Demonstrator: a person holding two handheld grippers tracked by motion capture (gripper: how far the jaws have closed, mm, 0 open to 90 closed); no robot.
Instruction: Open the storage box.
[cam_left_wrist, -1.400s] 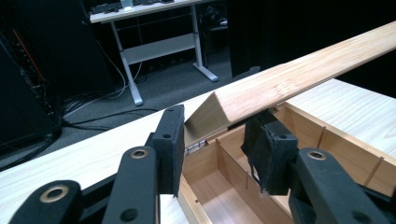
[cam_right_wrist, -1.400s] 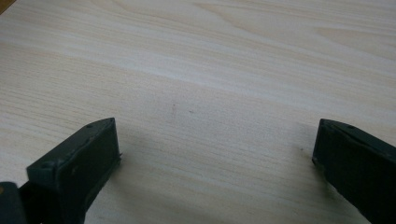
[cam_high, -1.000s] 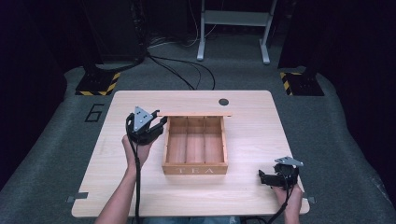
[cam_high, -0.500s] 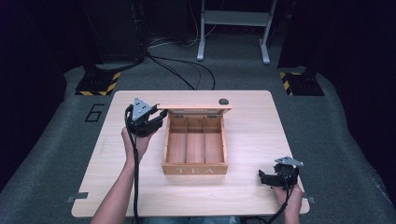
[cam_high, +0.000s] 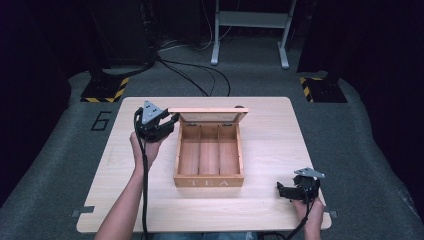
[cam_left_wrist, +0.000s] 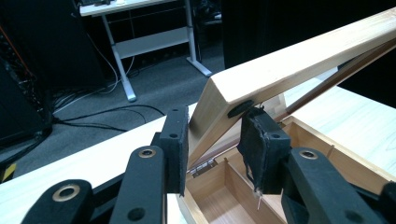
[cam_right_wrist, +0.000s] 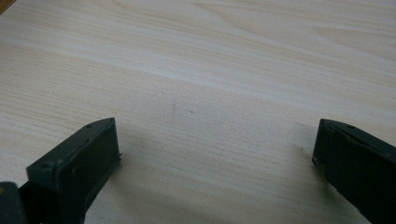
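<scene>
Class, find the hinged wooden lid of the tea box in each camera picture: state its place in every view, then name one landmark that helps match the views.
High view: the hinged wooden lid stands raised along the box's far edge, centre of the table.
Left gripper view: it slants from centre to upper right, its corner clamped by the left gripper.
Right gripper view: not in it.
Shared landmark: the pale wooden table.

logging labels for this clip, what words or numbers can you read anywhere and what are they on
"TEA" on the front wall of the wooden box, faint letters, spaced apart.
"6" on the grey floor mat, to the left of the table.
The yellow and black striped floor plates bear stripes, no text.
No lettering can be read on the lid or on either gripper.
</scene>
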